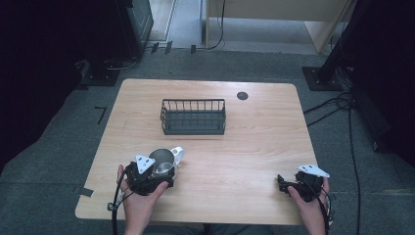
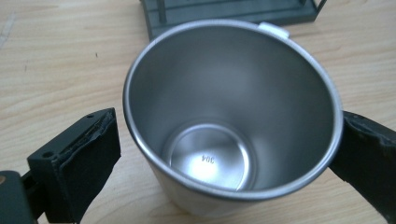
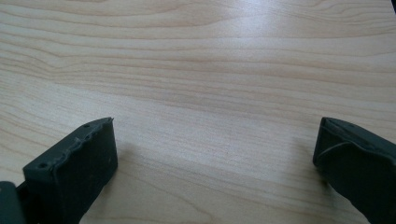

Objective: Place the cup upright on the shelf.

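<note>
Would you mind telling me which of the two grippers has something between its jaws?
The left gripper: a steel cup sits between its jaws, near the basket. The right gripper has bare table between its jaws.

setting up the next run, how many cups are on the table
1. The steel cup stands at the table's near left, between the left gripper's jaws, in front of the wire basket. The basket looks empty, and nothing seems hidden.
</note>
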{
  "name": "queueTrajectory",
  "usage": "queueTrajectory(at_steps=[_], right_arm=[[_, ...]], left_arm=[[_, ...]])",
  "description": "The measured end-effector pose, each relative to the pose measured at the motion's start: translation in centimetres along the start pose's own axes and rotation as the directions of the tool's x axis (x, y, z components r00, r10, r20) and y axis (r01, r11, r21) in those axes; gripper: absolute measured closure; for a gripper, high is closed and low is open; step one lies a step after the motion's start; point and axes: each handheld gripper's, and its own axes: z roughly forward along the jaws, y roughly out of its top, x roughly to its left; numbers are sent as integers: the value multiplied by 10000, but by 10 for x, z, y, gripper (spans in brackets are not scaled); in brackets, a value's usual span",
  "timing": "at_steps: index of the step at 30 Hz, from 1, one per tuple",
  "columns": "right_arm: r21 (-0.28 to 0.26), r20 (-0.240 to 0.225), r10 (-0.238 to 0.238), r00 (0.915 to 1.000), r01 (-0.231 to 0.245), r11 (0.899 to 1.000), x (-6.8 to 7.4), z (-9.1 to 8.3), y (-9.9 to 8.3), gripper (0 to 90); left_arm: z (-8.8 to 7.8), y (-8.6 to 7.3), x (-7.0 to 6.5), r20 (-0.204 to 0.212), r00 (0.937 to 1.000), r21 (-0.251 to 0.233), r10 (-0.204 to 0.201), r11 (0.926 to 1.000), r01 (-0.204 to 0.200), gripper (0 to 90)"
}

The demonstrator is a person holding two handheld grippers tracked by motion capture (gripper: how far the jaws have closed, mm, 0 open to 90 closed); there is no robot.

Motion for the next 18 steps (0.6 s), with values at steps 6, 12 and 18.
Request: queueTrajectory(at_steps=[6, 12, 18], right_arm=[[1, -1, 4, 10000, -4, 10000, 0, 0, 0, 0], [2, 0, 7, 10000, -7, 10000, 0, 0, 0, 0], [1, 0, 8, 10000, -8, 10000, 0, 0, 0, 0]], left_arm=[[0, -3, 6, 55, 10000, 139, 53, 9999, -54, 0], [-1, -4, 13, -92, 9999, 173, -43, 9998, 44, 0], [-2, -1, 15, -184, 9997, 245, -154, 9996, 158, 4]])
